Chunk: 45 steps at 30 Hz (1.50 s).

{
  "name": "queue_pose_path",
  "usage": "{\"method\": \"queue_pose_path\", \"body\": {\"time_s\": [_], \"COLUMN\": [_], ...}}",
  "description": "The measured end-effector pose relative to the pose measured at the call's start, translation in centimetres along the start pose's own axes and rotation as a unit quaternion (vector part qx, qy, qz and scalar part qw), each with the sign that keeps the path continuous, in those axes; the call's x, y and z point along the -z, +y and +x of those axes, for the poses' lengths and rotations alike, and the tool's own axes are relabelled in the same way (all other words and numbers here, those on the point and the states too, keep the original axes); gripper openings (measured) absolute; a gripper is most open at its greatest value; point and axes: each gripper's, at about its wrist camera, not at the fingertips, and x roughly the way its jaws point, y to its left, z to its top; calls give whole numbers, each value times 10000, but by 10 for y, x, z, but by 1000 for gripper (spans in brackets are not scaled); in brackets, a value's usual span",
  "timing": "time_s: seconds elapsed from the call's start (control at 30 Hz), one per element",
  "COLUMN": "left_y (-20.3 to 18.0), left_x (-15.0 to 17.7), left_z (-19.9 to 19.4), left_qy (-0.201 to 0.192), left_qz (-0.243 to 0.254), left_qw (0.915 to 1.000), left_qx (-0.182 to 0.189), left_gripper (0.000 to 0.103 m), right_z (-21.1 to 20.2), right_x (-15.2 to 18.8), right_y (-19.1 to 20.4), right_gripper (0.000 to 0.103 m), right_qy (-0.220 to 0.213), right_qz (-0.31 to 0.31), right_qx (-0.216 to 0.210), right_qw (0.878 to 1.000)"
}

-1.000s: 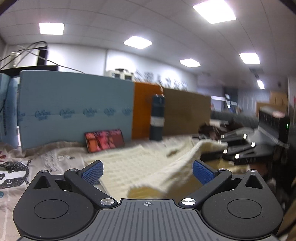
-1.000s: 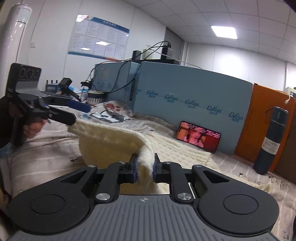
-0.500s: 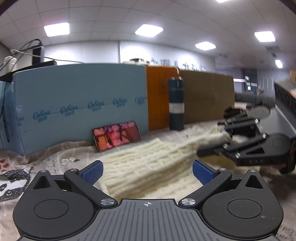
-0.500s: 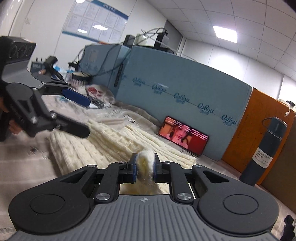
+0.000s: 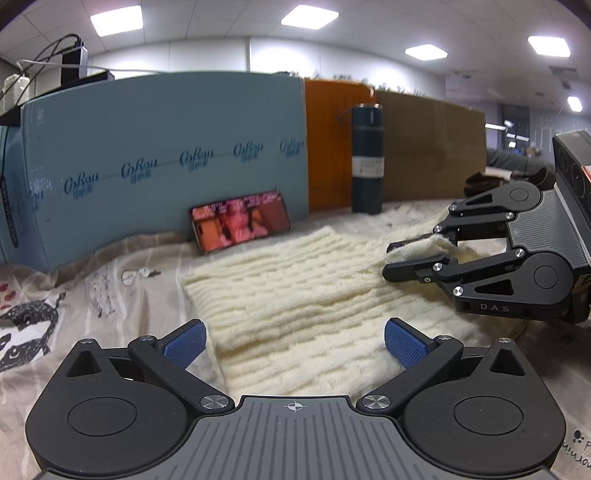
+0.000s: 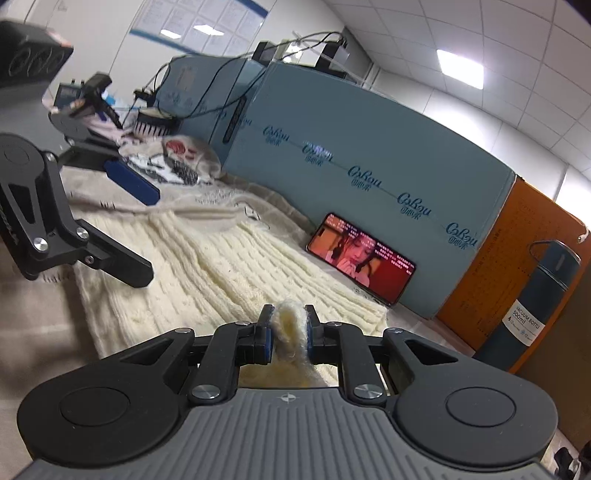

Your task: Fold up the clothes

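Cream knit sweater (image 5: 295, 295): spread flat on printed bedsheet (image 5: 74, 295), before phone (image 5: 242, 219); right gripper (image 6: 289, 328) clenched on bunched edge; left gripper (image 5: 293, 341) released, above near hem; risk: one-sided pull skews fold, knit stretches

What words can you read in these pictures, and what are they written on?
"DAS": on the right gripper.
"VACUUM BOTTLE 500ml": on the dark bottle's label.
A repeated logo on the blue board: too stylised to read surely.
Phone captions and wall poster: too small.
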Motion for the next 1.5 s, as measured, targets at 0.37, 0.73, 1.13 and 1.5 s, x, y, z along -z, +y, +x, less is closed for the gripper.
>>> {"method": "queue_pose_path", "body": {"time_s": [0.37, 0.73, 1.13, 1.5], "left_y": [6, 49, 53, 49], "left_x": [0, -11, -8, -8], "left_z": [7, 27, 22, 20], "left_qy": [246, 221, 23, -6], "left_qz": [-128, 124, -46, 96], "left_qw": [9996, 9970, 9881, 9926], "left_qx": [-37, 731, 1538, 1212], "left_gripper": [103, 103, 24, 32], "right_z": [-11, -21, -20, -20], "right_x": [1, 14, 22, 24], "right_y": [-16, -53, -52, -55], "right_gripper": [62, 68, 16, 41], "right_qy": [-323, 269, 165, 240], "right_qz": [376, 2071, 2288, 2429], "right_qx": [471, -50, -162, 34], "right_qw": [9977, 9779, 9732, 9697]}}
